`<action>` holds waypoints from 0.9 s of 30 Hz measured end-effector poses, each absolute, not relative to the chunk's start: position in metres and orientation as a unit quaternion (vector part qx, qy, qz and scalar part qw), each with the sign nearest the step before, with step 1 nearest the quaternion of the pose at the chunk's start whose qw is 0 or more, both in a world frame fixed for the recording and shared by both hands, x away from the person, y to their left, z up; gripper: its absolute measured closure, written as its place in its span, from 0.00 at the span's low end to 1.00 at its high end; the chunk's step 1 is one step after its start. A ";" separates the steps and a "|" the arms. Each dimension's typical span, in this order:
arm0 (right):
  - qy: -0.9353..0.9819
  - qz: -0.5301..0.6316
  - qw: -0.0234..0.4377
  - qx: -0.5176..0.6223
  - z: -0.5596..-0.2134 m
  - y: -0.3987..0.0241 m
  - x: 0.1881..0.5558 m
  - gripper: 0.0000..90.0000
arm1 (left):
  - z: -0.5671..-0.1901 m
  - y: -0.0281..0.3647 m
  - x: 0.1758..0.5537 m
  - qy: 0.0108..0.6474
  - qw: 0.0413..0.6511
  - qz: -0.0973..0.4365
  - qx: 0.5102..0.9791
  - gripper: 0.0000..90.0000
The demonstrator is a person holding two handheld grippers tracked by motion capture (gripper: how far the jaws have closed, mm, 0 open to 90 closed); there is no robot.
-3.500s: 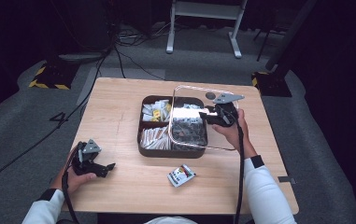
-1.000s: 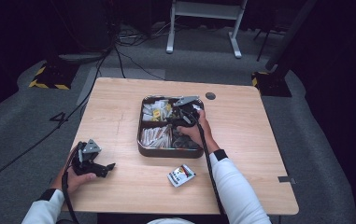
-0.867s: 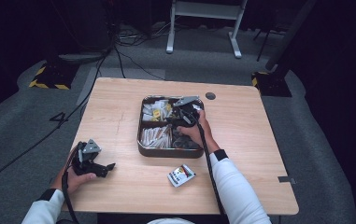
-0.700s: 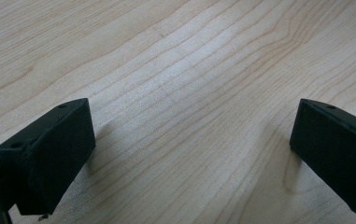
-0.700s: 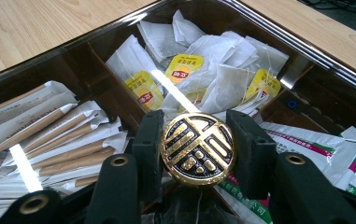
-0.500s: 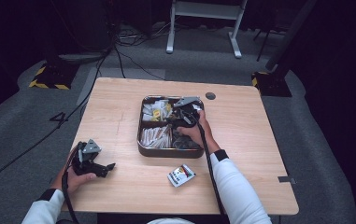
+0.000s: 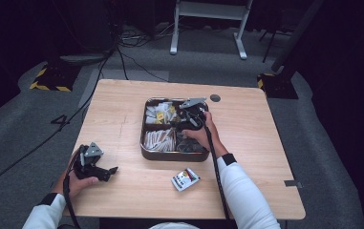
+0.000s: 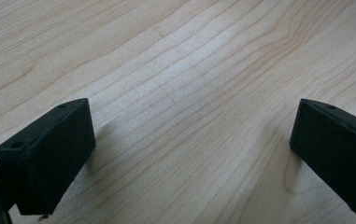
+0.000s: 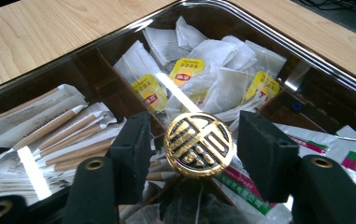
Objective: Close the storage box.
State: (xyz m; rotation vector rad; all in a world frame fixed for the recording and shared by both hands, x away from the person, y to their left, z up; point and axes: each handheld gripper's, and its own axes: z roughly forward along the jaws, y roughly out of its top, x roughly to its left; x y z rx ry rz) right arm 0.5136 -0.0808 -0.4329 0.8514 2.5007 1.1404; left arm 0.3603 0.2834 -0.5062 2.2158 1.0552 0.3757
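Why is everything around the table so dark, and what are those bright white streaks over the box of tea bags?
High view: light falls on the table; the floor beyond is dim. Right gripper view: the streaks are glare on the box's clear lid, and the gold knob shines. Left gripper view: the jaws cast soft shadows on the wood.

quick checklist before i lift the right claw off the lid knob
1. Right claw free of knob: ok. Its jaws have just been opening, and the knob sits between them with a gap on each side.
2. Lid flush on box: cannot tell. It lies over the compartments, but the seam is not clear.
3. Way up clear: ok. Nothing hangs over the right claw.
4. Packet clear of box: ok. It lies apart on the table.
5. Left claw idle: ok. It is open with nothing in it, over bare wood.
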 end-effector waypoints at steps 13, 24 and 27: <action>0.866 0.395 0.121 0.281 -0.429 -0.101 0.512 0.26 | -0.506 0.283 0.360 0.402 0.324 0.143 0.844 0.00; 0.875 0.378 0.150 0.263 -0.426 -0.126 0.495 0.24 | -0.506 0.283 0.360 0.403 0.324 0.143 0.844 0.00; 0.874 0.377 0.156 0.263 -0.423 -0.130 0.492 0.24 | -0.506 0.283 0.360 0.403 0.323 0.143 0.844 0.00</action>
